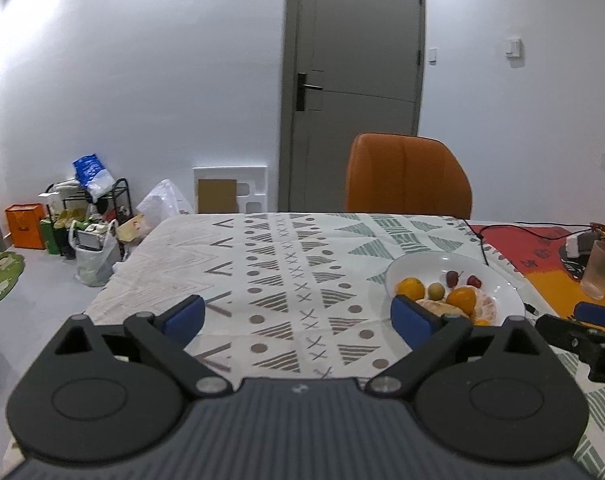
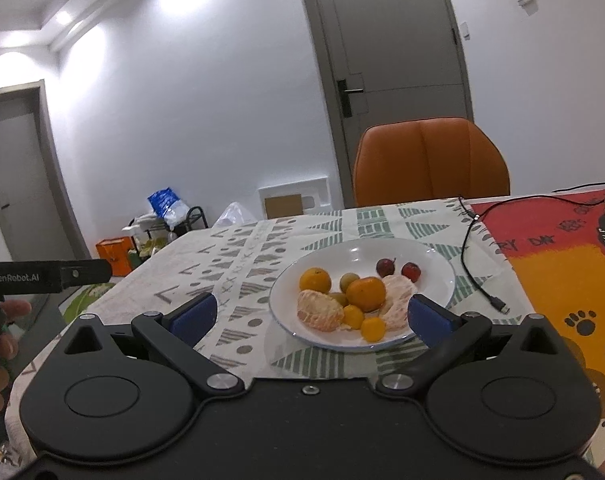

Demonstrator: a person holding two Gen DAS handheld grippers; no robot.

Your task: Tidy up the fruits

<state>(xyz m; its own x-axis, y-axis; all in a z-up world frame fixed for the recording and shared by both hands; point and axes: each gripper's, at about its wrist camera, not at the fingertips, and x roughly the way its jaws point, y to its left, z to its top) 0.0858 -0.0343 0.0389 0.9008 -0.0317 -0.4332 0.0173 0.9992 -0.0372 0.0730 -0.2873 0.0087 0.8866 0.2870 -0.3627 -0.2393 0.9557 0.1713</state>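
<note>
A white plate [image 2: 438,268] sits on the patterned tablecloth and holds oranges [image 2: 365,293], peeled orange pieces [image 2: 319,311], small yellow fruits [image 2: 372,329], green fruits [image 2: 348,281] and two red fruits [image 2: 385,267]. My right gripper [image 2: 310,316] is open and empty, just in front of the plate's near rim. My left gripper [image 1: 298,316] is open and empty above the cloth, left of the plate [image 1: 502,284]. The oranges [image 1: 461,299] also show in the left wrist view.
An orange chair [image 2: 430,164] stands behind the table. A black cable [image 2: 472,264] lies right of the plate on the cloth and a red-orange mat [image 2: 554,264]. A plastic cup [image 1: 602,274] stands at the far right. Bags and a rack [image 1: 90,216] sit on the floor.
</note>
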